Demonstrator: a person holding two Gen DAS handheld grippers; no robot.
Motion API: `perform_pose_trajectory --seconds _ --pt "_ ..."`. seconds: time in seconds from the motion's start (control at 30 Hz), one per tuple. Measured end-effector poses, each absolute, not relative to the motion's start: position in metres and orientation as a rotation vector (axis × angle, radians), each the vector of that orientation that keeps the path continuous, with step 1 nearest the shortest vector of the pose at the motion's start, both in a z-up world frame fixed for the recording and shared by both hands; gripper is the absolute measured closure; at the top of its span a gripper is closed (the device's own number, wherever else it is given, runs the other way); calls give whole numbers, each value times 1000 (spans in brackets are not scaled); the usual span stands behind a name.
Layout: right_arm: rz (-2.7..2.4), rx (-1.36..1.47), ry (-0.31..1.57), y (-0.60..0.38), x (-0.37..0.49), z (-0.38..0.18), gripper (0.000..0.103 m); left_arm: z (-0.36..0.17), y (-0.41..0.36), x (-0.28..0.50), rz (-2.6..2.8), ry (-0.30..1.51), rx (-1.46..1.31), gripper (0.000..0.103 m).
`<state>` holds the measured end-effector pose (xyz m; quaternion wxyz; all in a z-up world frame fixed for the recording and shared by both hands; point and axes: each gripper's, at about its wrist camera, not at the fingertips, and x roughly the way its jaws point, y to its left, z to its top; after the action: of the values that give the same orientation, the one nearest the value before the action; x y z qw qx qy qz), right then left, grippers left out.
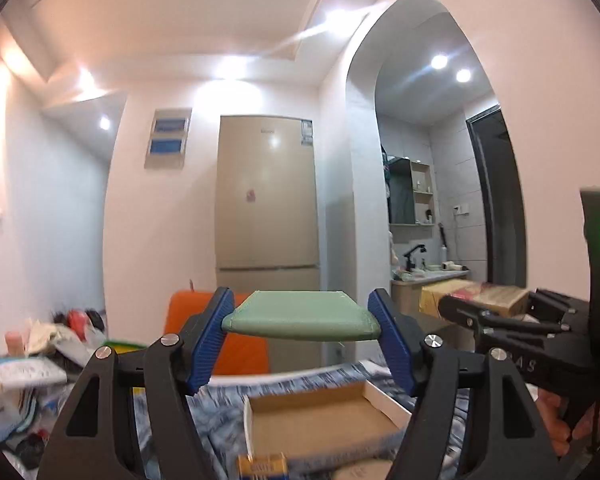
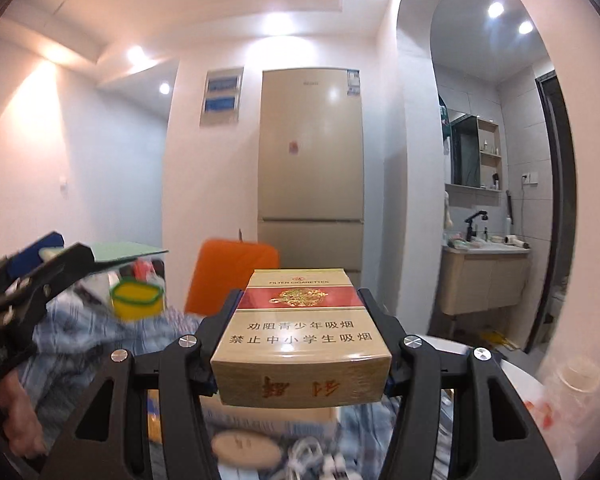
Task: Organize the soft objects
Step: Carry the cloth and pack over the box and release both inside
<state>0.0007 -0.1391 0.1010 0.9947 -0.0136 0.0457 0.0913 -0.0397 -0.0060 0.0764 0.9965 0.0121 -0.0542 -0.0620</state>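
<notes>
My left gripper (image 1: 301, 318) is shut on a flat pale green pack (image 1: 300, 316), held level between its blue pads (image 1: 214, 330). My right gripper (image 2: 300, 308) is shut on a gold and red cigarette pack (image 2: 302, 336), which lies flat between the jaws with its printed face up. In the right wrist view the left gripper (image 2: 40, 264) shows at the left edge with the green pack (image 2: 128, 250) sticking out of it. The right gripper's body (image 1: 512, 328) shows at the right of the left wrist view, with a hand (image 1: 568, 428) under it. Both grippers point level over a blue patterned bedspread (image 1: 228, 400).
A shallow open cardboard box (image 1: 320, 420) lies on the bedspread below the left gripper. An orange cushion (image 2: 232, 272) stands behind, before a beige fridge (image 2: 312, 160). A yellow tub with a green rim (image 2: 136, 298) and clutter (image 1: 32, 352) sit at the left. A washbasin cabinet (image 2: 484, 280) stands on the right.
</notes>
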Motion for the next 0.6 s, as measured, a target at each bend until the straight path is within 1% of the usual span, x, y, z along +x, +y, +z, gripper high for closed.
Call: perform_pose_trajectory --seconds 0.17,0.27,0.43,0.6 --pt "156 -8 -17 -132 38 114 45 74 -4 7 -109 -128 0 35" --pt "127 45 -31 -134 64 114 45 70 -5 33 -113 -140 12 35" --pt "92 76 -19 -137 103 102 45 57 -3 62 -93 -125 0 35" --pt "101 79 71 -139 133 74 45 32 4 80 -66 -52 -27 35"
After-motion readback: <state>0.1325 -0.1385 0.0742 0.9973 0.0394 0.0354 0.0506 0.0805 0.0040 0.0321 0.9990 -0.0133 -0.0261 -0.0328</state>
